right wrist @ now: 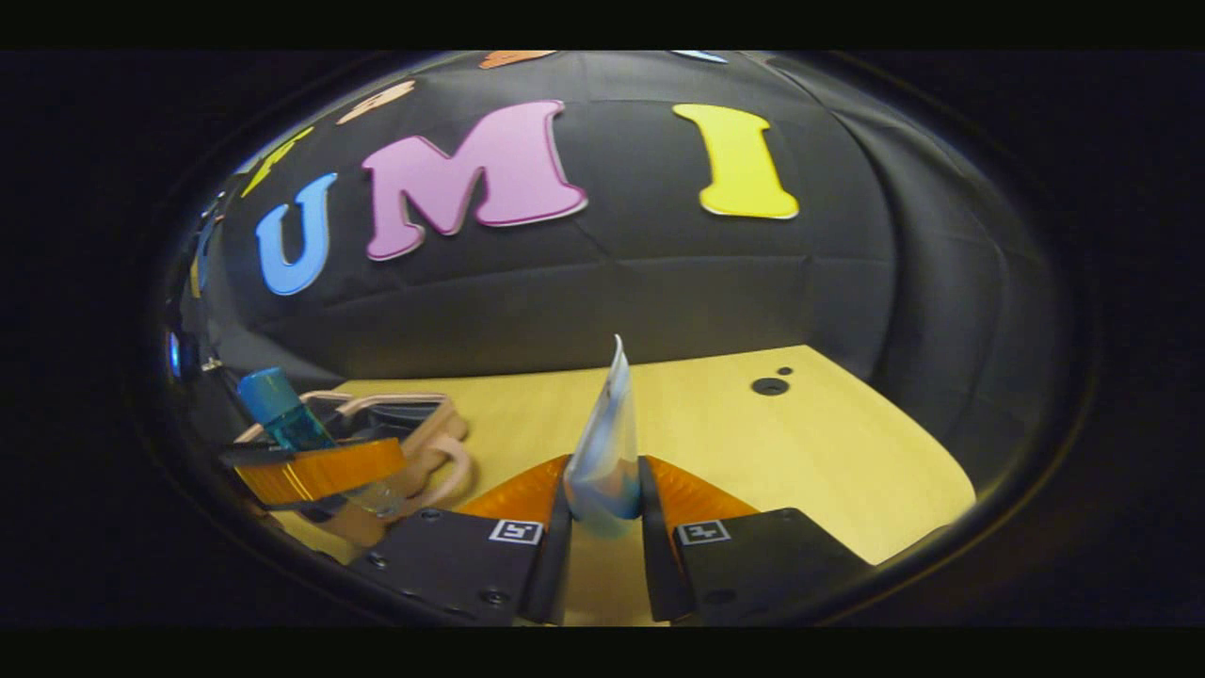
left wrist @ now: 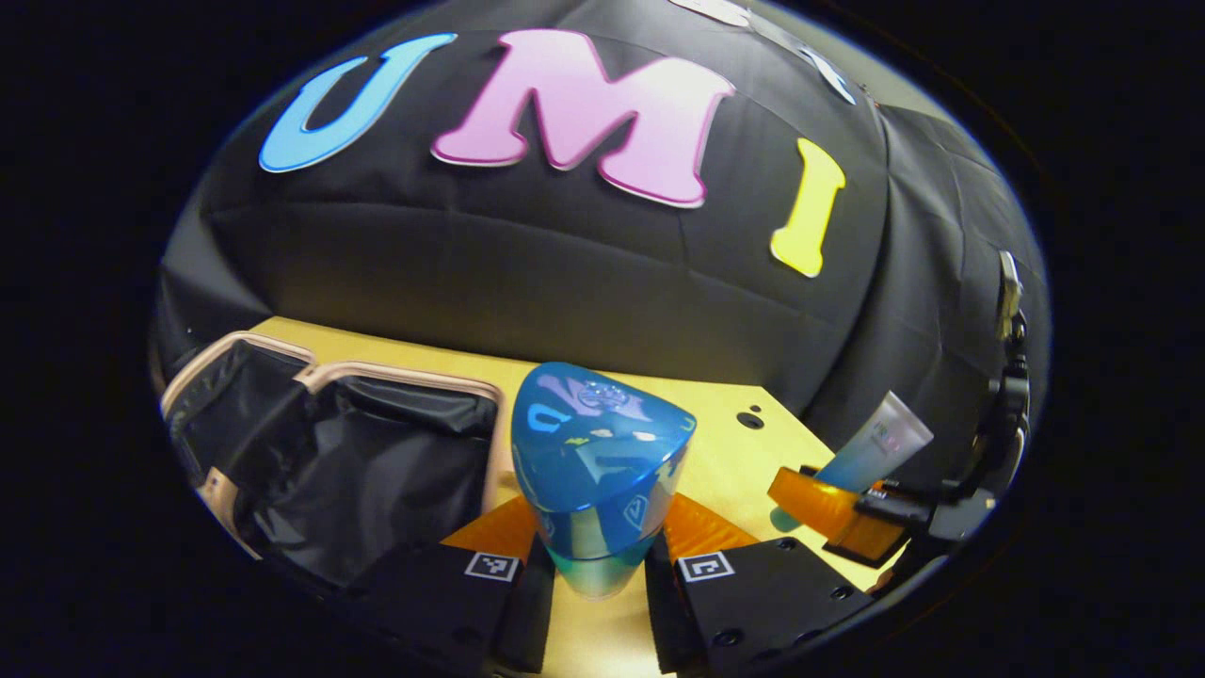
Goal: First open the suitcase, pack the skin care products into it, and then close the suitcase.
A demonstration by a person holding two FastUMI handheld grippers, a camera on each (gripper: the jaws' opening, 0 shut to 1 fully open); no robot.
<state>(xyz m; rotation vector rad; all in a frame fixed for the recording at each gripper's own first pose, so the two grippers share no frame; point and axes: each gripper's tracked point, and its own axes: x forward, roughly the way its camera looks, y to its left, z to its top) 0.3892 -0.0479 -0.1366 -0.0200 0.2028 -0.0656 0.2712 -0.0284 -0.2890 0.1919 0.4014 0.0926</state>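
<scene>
Left gripper view: bottle (left wrist: pixel 599 471) beside suitcase (left wrist: pixel 325 471) rim.

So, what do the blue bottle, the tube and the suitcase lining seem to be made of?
Blue bottle: probably glossy translucent plastic; its cap mirrors the surroundings and the lower body lets light through.
Tube: likely soft frosted plastic; matte, semi-clear, with a flat crimped end.
Suitcase lining: looks like thin black fabric, wrinkled with a slight sheen; the pinkish shell rim seems hard plastic, though I cannot be sure.

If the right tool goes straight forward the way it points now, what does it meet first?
Probably nothing near: past the tube held in the right tool lies bare table, then the booth wall. Depth is unclear.
</scene>
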